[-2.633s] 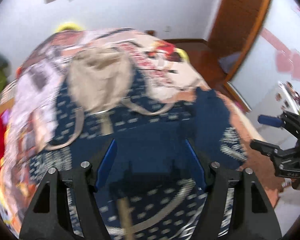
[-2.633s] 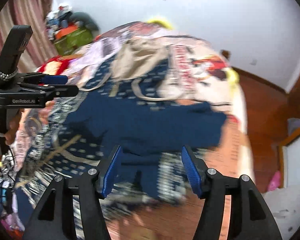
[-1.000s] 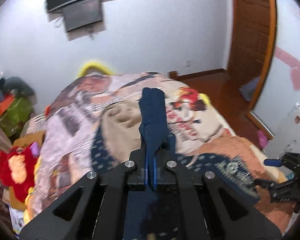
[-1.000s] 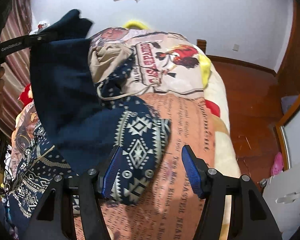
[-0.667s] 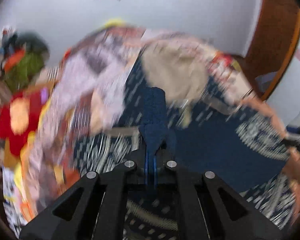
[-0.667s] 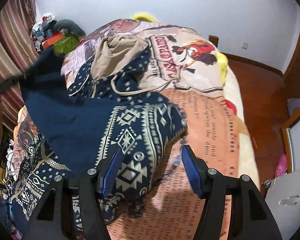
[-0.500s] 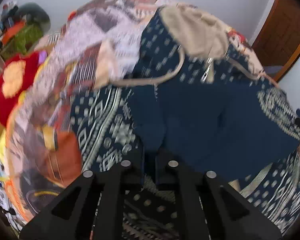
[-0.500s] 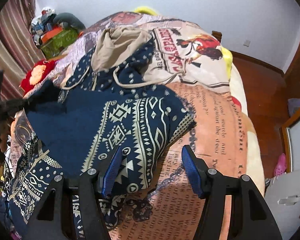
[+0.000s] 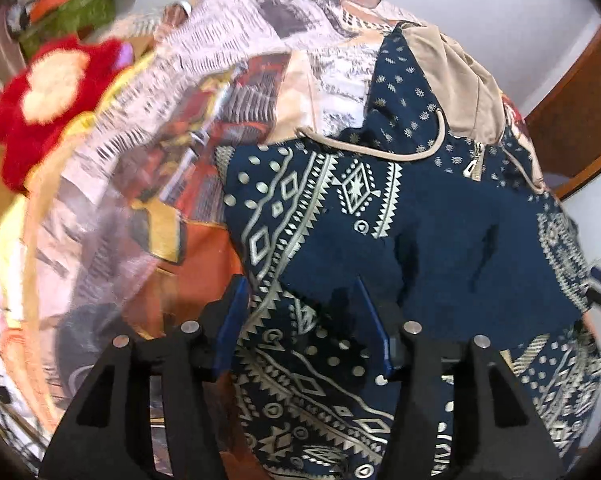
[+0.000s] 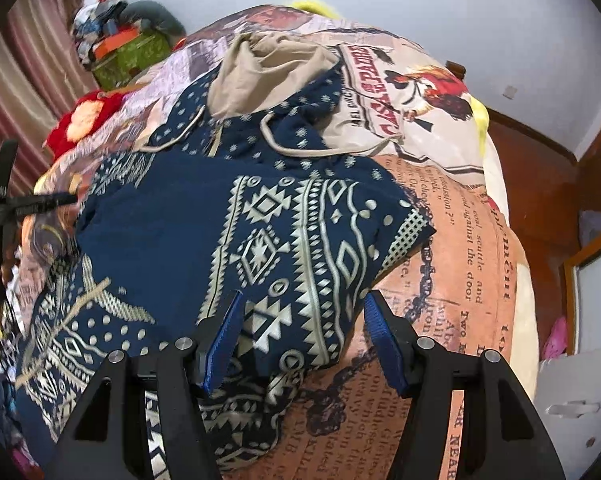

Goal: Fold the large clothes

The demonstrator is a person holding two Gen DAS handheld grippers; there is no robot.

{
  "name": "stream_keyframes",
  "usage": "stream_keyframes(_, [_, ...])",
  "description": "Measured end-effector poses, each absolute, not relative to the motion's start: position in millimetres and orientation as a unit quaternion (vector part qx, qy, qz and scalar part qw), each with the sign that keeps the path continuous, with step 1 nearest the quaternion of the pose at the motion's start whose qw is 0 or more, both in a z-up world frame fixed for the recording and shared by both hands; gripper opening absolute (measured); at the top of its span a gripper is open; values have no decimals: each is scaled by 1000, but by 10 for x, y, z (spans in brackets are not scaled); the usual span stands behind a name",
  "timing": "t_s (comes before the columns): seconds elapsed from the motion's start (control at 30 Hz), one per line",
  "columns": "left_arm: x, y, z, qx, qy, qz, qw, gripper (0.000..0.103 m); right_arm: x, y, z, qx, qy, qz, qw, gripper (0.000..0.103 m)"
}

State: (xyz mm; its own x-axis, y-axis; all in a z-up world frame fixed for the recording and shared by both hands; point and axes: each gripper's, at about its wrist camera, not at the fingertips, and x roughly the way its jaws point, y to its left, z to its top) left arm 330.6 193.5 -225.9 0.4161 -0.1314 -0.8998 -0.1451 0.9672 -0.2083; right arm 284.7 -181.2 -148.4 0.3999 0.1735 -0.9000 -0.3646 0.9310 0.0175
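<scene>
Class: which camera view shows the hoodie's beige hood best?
The right wrist view: the beige hood lies open, its lining and both drawstrings visible. The left wrist view shows the hood only edge-on and small, near the frame's upper right.

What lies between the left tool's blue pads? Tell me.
The navy patterned hooded garment lies flat under the open left tool, untouched by either pad, in the left wrist view.

Motion blur smears the printed bedspread (image 9: 148, 128) and red plush toy (image 9: 48, 92) across the left wrist view's upper left. The patterned hoodie (image 9: 380, 240) runs off the bottom edge, its lower part hidden behind the gripper arms.
</scene>
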Motion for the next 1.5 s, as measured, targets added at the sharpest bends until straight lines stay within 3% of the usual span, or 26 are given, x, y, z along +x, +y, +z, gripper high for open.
stream_keyframes(0.1, [3407, 1928, -2407, -169, 561, -21, 810, 55, 2737, -1788, -1475, -108, 520, 162, 832, 70])
stream_keyframes(0.27, [3596, 1900, -2715, -252, 596, -50, 761, 55, 2620, -1817, -1504, -109, 528, 159, 827, 71])
stream_keyframes(0.4, [3754, 1853, -2822, -245, 605, -31, 757, 55, 2566, -1849, -1529, -106, 535, 158, 823, 71])
stream_keyframes(0.47, [3825, 1806, -2831, -225, 603, -17, 765, 50, 2531, -1857, -1544, -106, 539, 159, 820, 71])
stream_keyframes(0.53, [3870, 1719, -2784, -203, 597, -9, 776, 33, 2504, -1864, -1563, -107, 542, 159, 818, 71])
stream_keyframes(0.6, [3896, 1612, -2678, -177, 586, -5, 791, 15, 2486, -1869, -1609, -107, 548, 158, 814, 71])
stream_keyframes(0.63, [3907, 1547, -2597, -158, 576, 3, 802, 12, 2486, -1870, -1646, -106, 552, 158, 811, 71])
stream_keyframes(1.03, [3966, 1154, -925, -67, 368, 0, 927, 8, 2911, -1840, -1725, -85, 535, 105, 834, 71])
stream_keyframes(1.13, [3958, 1330, -827, -73, 339, 13, 938, 8, 3004, -1911, -1662, -67, 528, 94, 842, 71])
stream_keyframes(1.27, [3980, 1697, -1221, -104, 392, 30, 913, 8, 3028, -1977, -1647, -43, 541, 117, 831, 71])
stream_keyframes(1.5, [3866, 2026, -2420, -135, 531, 55, 835, 11, 2852, -1960, -1575, -54, 548, 154, 821, 72])
